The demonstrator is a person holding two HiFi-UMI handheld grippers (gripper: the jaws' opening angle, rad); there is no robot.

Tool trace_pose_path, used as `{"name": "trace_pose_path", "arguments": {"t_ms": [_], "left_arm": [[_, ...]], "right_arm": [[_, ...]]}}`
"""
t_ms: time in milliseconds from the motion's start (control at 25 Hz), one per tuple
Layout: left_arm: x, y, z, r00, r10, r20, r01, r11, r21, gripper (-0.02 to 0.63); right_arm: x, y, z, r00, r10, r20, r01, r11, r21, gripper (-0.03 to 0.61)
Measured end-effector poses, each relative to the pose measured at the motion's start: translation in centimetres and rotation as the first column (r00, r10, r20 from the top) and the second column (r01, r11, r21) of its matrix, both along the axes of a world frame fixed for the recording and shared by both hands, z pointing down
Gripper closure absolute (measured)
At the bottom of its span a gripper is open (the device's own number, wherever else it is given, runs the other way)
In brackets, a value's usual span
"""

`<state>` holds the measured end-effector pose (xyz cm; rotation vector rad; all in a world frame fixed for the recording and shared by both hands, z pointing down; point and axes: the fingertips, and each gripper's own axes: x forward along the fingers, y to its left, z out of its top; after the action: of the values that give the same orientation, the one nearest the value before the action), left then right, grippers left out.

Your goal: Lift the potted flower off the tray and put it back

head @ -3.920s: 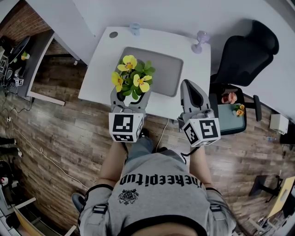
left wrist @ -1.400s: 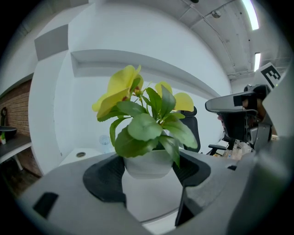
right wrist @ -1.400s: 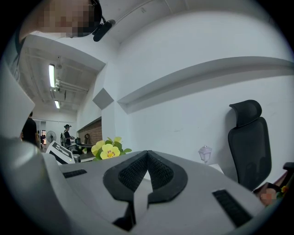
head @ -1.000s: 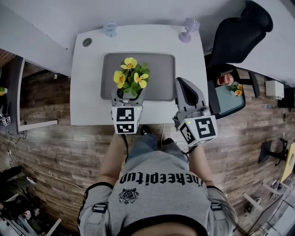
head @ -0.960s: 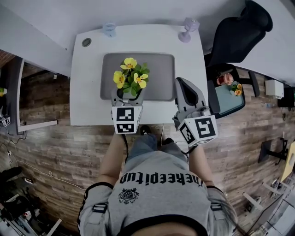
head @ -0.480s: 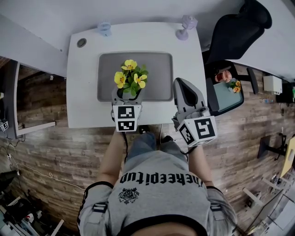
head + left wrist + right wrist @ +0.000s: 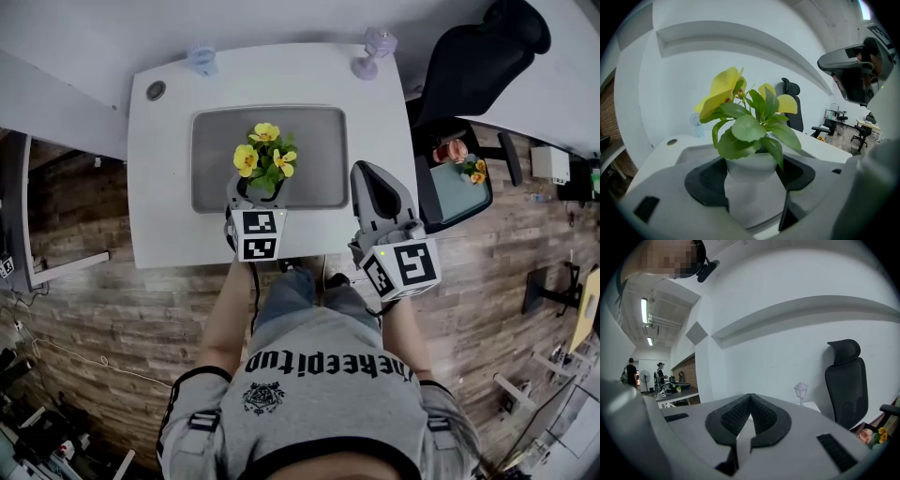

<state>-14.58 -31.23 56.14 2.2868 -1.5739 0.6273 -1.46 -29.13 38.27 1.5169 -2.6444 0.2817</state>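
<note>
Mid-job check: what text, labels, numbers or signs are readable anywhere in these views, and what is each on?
"thekeepitup": printed on the person's grey shirt, upside down in the head view; the last letters are uncertain.
Emblem below that print: too small to read.
Marker cubes: square code patterns only, no letters or numbers.
White pot: no label visible.

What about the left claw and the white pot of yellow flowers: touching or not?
Touching. The left gripper view shows the left claw's black pads pressed against both sides of the white pot of yellow flowers.
</note>
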Motion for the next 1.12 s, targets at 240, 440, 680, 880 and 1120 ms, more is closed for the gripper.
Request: {"name": "trace_pose_path", "arguments": {"t_ms": [240, 440, 680, 880, 1120], "left_arm": [[0.4, -0.9, 1.8, 1.000, 0.014, 0.015, -0.014, 1.000, -0.018, 0.287], [0.4, -1.1, 2.6, 0.999, 0.023, 0.031, -0.021, 0.999, -0.039, 0.287], [0.5, -1.4, 3.3, 0.999, 0.029, 0.044, -0.026, 0.998, -0.056, 0.287], [0.6, -1.6, 3.8, 0.998, 0.037, 0.060, -0.033, 0.997, -0.063, 0.287], [0.6, -1.9, 4.0, 0.997, 0.043, 0.064, -0.040, 0.997, -0.061, 0.287]], "right_arm": [[0.5, -0.4, 0.4, 1.000, 0.018, -0.010, -0.018, 1.000, -0.009, 0.577], [0.6, -0.5, 0.5, 0.999, 0.029, -0.015, -0.029, 0.999, -0.013, 0.577], [0.6, -0.6, 0.6, 0.999, 0.036, -0.024, -0.036, 0.999, -0.016, 0.577], [0.7, -0.7, 0.7, 0.999, 0.043, -0.031, -0.043, 0.999, -0.017, 0.578], [0.5, -0.7, 0.8, 0.998, 0.048, -0.038, -0.048, 0.999, -0.019, 0.577]]}}
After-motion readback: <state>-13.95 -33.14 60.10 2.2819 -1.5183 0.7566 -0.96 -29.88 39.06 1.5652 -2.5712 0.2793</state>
